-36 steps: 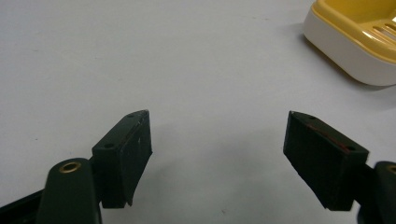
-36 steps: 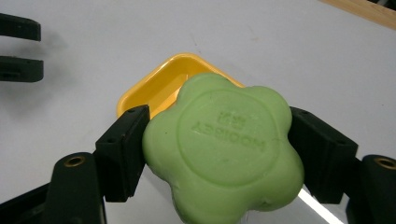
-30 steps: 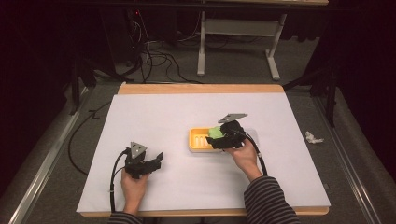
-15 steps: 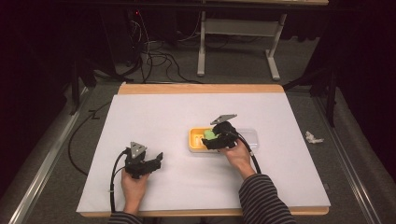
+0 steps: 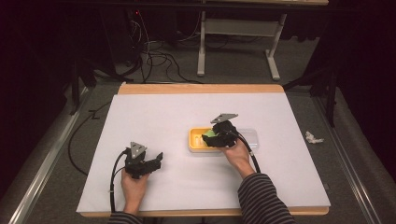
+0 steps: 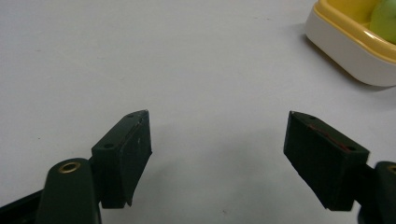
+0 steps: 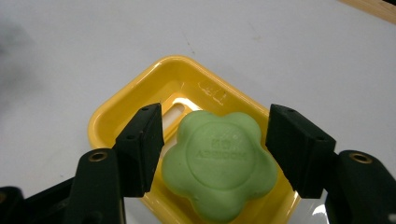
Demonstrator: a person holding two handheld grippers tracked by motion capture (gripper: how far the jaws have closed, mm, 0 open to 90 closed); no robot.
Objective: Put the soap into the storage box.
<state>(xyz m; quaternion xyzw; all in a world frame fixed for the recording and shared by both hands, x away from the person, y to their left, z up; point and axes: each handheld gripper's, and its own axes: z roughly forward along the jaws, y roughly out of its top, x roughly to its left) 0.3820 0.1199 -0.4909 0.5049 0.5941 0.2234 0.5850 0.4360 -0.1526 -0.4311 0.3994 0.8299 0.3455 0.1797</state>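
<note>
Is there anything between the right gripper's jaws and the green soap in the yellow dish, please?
Nothing visible does. The right gripper has its jaws open on either side of the green soap, which lies in the yellow dish, with only small gaps between each jaw and the soap.

Lab, dark curtains [image 5: 42, 56], floor cables [image 5: 154, 51], paper-covered table [image 5: 154, 116]

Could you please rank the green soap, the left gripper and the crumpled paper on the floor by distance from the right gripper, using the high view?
1. Green soap: between the right gripper's jaws, in the yellow dish.
2. Left gripper: table's near left.
3. Crumpled paper: floor, right of the table.
</note>
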